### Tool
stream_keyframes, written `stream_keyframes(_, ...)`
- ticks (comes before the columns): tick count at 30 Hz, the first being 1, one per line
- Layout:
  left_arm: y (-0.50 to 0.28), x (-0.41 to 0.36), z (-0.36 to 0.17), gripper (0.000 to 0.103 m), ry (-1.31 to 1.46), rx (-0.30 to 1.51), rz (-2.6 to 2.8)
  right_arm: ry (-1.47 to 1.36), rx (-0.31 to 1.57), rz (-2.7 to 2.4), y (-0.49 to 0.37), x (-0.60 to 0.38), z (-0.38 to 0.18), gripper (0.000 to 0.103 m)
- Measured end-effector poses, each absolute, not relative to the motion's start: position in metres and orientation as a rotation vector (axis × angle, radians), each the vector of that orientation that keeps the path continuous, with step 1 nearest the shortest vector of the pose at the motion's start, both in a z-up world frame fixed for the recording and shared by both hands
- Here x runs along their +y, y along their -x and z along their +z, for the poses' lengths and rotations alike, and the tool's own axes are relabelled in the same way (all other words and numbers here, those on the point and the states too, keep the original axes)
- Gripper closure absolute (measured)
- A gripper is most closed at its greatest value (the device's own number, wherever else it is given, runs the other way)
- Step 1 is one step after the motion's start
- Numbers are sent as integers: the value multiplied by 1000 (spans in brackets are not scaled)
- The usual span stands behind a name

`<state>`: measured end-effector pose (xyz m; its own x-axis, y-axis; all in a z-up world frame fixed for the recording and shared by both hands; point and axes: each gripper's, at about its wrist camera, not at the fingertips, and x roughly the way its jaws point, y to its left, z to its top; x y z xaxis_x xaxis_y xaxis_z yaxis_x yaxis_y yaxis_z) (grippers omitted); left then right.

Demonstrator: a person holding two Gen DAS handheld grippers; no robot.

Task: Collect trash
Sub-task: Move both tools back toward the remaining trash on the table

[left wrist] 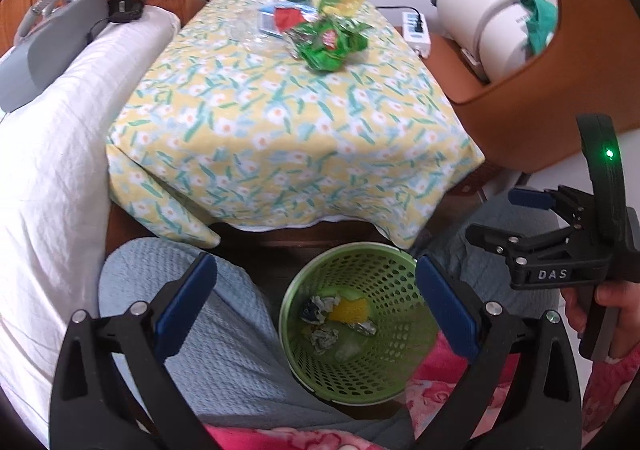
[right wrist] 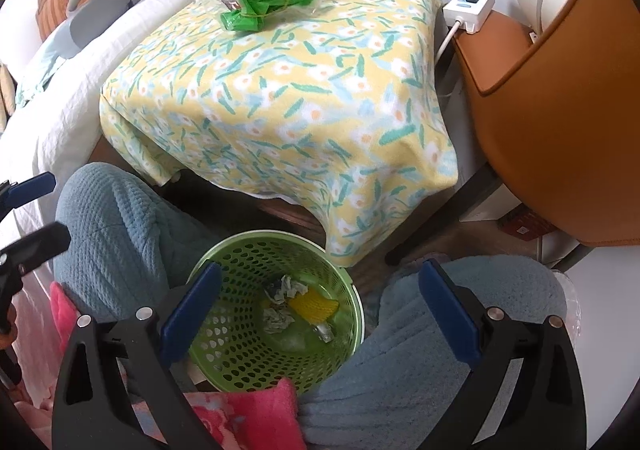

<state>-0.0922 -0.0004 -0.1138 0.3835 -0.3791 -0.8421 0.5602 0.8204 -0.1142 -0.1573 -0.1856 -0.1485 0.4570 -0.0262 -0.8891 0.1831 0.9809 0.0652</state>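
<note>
A green perforated bin stands on the floor between the person's knees, also in the right wrist view. It holds crumpled paper, a yellow wrapper and foil bits. My left gripper is open and empty above the bin. My right gripper is open and empty above it too; it also shows from the side in the left wrist view. More trash lies at the far end of the floral-cloth table: a crumpled green wrapper, a red piece, clear plastic.
A white pillow and bed lie left of the table, with a grey device on top. A brown chair stands right, beside a power strip. The person's blue-clad knees flank the bin.
</note>
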Motion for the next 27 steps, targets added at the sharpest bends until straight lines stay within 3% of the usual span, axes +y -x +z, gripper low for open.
stream_keyframes(17, 39, 20, -85, 8, -111, 914, -453, -106, 824, -62, 27, -193, -69, 5)
stream_keyframes(27, 35, 18, -93, 8, -93, 934, -459, -363, 872, -68, -56, -223, -72, 18)
